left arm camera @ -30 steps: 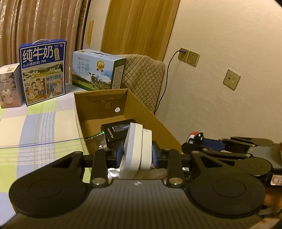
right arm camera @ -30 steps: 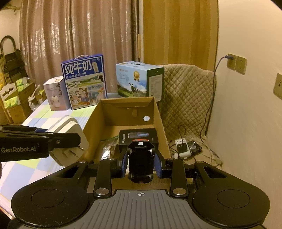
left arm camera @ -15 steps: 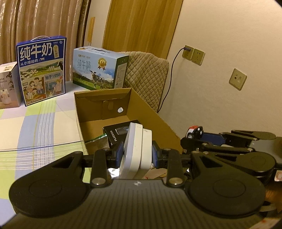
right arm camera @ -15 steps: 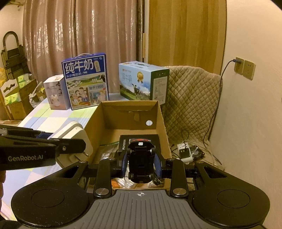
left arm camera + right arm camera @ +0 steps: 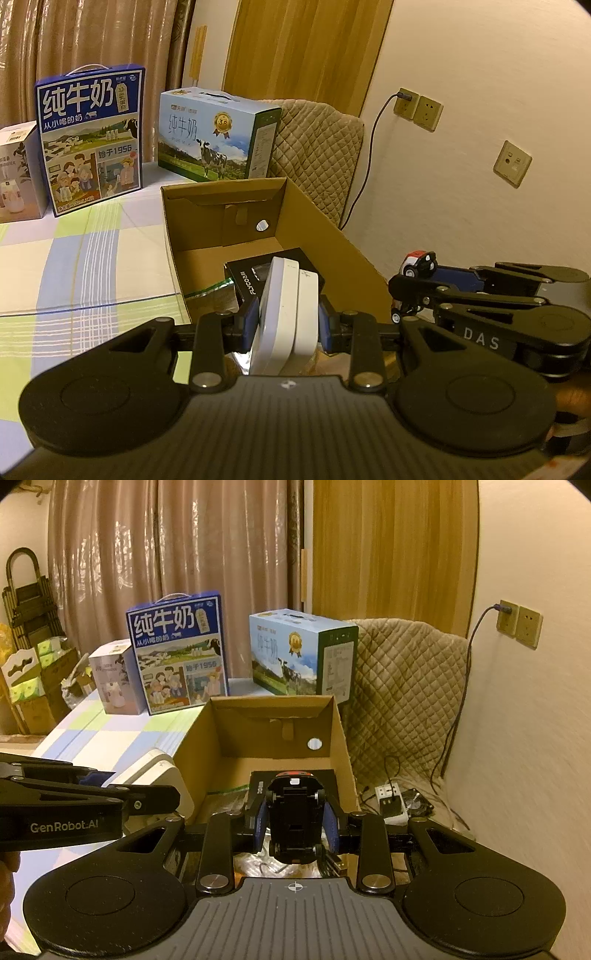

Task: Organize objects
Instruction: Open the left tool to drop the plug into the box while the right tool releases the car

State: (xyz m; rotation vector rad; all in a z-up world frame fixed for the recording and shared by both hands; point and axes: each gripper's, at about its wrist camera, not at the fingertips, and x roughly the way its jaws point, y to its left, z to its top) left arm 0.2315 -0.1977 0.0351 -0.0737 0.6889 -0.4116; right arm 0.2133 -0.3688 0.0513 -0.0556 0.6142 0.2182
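**Both grippers loaded over the box**

My left gripper (image 5: 287,320) is clamped on a white adapter (image 5: 290,310), its blue pads pressed to both flat sides, the adapter standing on edge. My right gripper (image 5: 295,823) is clamped on a toy car (image 5: 294,819), which points away from me with its dark underside up. Both loads hang above the near end of the open cardboard box (image 5: 341,738) on the checked tablecloth (image 5: 74,251). Inside the box lies a black carton (image 5: 243,275), with a foil packet (image 5: 258,864) under my right fingers. From the left view the car (image 5: 419,263) shows its red and white body beside the box's right wall. Two milk cartons (image 5: 177,653) stand behind the box.
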